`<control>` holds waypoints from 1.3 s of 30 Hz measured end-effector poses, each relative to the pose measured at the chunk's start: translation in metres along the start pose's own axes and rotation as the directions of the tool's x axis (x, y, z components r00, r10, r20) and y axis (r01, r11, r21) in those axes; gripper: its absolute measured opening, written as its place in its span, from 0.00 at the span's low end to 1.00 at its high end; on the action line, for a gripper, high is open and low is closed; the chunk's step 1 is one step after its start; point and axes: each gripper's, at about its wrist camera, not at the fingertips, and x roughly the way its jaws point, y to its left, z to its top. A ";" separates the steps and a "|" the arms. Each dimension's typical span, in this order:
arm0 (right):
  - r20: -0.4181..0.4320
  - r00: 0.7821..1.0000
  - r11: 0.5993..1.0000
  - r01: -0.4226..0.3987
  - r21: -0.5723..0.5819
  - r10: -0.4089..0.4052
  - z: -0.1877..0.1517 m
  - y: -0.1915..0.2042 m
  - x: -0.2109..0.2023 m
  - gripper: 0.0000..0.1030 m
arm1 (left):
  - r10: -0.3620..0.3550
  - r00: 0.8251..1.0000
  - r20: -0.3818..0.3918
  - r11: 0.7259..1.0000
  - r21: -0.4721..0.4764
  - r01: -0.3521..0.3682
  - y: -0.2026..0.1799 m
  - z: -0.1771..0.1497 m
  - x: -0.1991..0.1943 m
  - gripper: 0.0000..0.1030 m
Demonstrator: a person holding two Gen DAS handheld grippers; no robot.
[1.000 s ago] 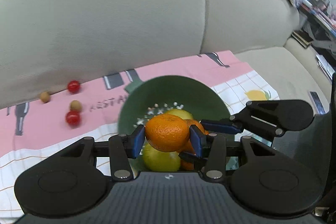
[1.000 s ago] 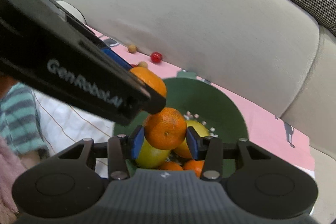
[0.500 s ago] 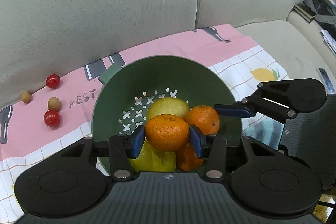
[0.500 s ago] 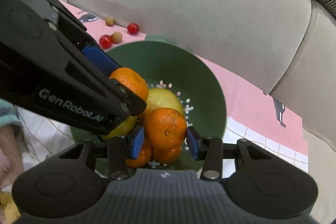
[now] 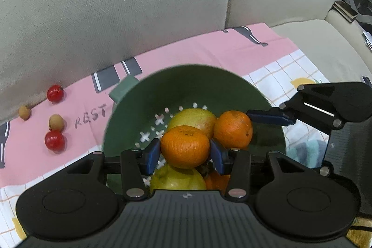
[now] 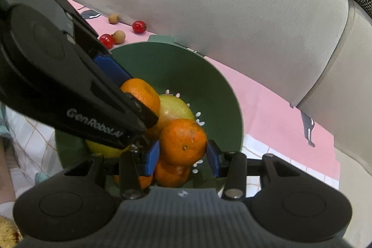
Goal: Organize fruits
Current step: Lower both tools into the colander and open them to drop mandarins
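On the far left of the pink cloth (image 5: pixel 186 48), two red cherry tomatoes (image 5: pixel 55 93) and two small brown fruits (image 5: pixel 56 122) lie near the foot of the beige sofa back (image 5: pixel 116 4), well apart from the bowl. That stretch of cloth is open room. The sofa back stands like a wall just behind the cloth.

In the middle sits the green bowl (image 5: pixel 186 85), with a small handle at its far left rim. Its walls rise all around the fruit. Yellow-green fruits (image 5: pixel 193 119) and more oranges lie piled inside, so little room is left in there.

The left gripper (image 5: pixel 185 152) tilts steeply down over the near side of the bowl. Its blue pads pinch an orange (image 5: pixel 184 146) from both sides, just above the pile.

To the right, the right gripper (image 6: pixel 183 154) also tilts down into the bowl. It pinches another orange (image 6: pixel 183 142), close beside the first one. The right side of the cloth, white with checks, lies bare.
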 end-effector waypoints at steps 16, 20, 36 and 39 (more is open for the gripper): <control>-0.010 1.000 1.000 0.027 -0.009 -0.027 0.003 -0.011 0.003 0.41 | 0.038 0.999 -0.038 0.999 0.001 -0.038 0.006 0.008 0.024 0.54; -0.022 0.999 1.000 0.025 0.006 -0.025 0.000 -0.014 0.003 0.41 | 0.025 0.999 -0.045 1.000 -0.018 -0.026 0.010 0.008 0.024 0.54; -0.062 0.998 0.999 0.029 -0.019 -0.030 -0.003 -0.008 0.004 0.41 | 0.065 0.993 -0.102 0.998 -0.004 -0.066 0.013 -0.006 0.018 0.66; -0.070 0.997 0.999 0.031 -0.031 -0.033 -0.004 -0.006 0.003 0.41 | 0.062 0.994 -0.091 0.998 -0.006 -0.062 0.012 -0.006 0.012 0.68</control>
